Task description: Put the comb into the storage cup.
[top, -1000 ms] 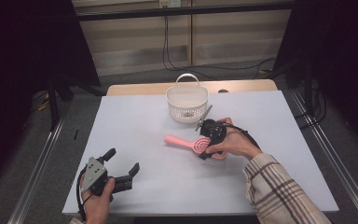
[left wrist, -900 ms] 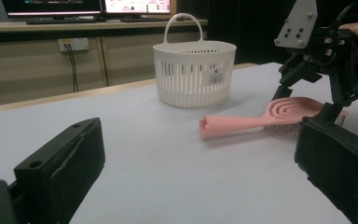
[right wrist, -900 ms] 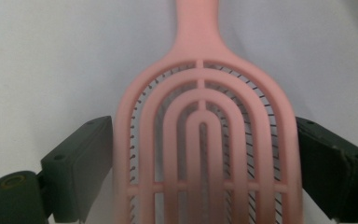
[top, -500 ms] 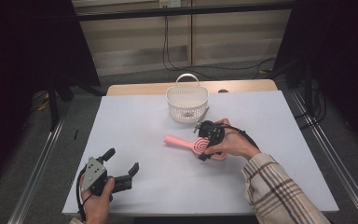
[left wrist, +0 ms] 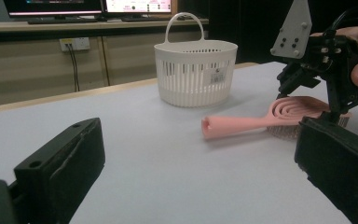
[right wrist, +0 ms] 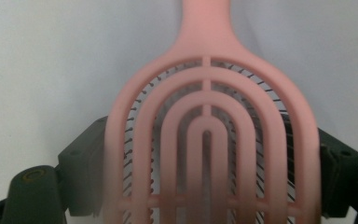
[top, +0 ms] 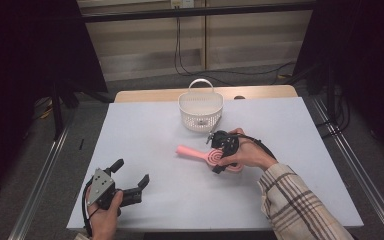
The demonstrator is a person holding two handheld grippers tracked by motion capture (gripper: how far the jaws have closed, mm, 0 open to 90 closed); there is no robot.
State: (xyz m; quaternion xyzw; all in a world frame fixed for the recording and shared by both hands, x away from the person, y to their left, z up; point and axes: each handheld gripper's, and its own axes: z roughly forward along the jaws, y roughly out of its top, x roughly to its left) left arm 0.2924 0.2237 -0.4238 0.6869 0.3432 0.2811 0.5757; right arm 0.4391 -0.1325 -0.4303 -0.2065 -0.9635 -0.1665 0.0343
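The pink brush (top: 207,155) lies on the table (top: 150,125) just in front of the white basket (top: 200,111), bristles down, handle pointing away from the right gripper (top: 219,152). That gripper comes down over the brush's head, a jaw on each side; its jaws have just been closing and now sit against the head's edges. The left gripper (top: 132,184) rests well away from the basket, near the table's front edge, jaws wide apart and holding nothing.
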